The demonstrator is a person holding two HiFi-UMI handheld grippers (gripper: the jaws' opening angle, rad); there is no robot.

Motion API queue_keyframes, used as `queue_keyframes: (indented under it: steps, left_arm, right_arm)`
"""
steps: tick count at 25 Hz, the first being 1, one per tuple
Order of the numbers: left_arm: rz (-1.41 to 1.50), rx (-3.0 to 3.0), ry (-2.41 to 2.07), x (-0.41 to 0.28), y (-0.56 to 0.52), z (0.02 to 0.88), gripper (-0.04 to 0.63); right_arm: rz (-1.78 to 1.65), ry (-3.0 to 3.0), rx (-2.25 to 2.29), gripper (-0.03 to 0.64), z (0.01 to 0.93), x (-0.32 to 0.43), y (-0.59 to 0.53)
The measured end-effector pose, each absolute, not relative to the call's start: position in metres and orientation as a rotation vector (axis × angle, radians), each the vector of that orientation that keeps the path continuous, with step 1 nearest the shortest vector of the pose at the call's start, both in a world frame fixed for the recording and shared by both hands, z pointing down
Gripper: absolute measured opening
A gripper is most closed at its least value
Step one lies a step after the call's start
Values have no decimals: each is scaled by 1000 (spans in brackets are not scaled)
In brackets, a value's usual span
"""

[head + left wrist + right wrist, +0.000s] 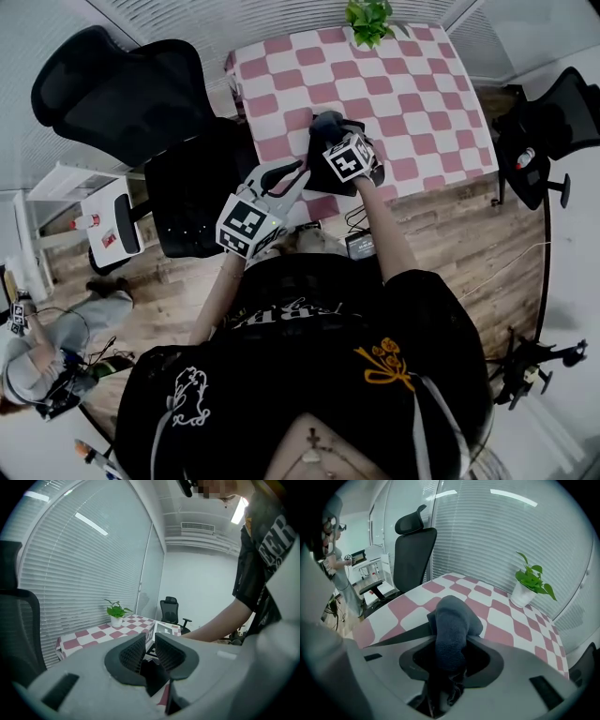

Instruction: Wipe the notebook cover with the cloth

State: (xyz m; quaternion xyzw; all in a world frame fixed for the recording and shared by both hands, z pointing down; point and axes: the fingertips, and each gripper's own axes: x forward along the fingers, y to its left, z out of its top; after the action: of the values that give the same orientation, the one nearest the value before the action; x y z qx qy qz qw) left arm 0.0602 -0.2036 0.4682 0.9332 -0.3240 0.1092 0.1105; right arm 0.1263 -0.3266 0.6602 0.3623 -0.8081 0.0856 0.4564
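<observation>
Head view: reaching forward with the right arm (384, 230), right gripper (330, 141) clamped on the cloth (326, 120) over the notebook (317, 180) at the table (412, 94) edge. Holding the left gripper (292, 176) just beside it, nearer the body.

Right gripper view: squeezing bunched cloth, notebook just beneath.

Left gripper view: showing a sliver of gap, gripping nothing.
</observation>
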Motion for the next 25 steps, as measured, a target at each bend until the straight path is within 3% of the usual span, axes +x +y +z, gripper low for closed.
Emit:
queue_keyframes:
  steps: [14,25]
  left_arm:
    - [298,2754,-905,65,-202,471,72]
    - [289,2749,-915,55,-199,469,72]
  right_arm:
    - [307,-1885,1063,121,660,214,-313]
    - [445,-1940,1178,121,645,205,-309]
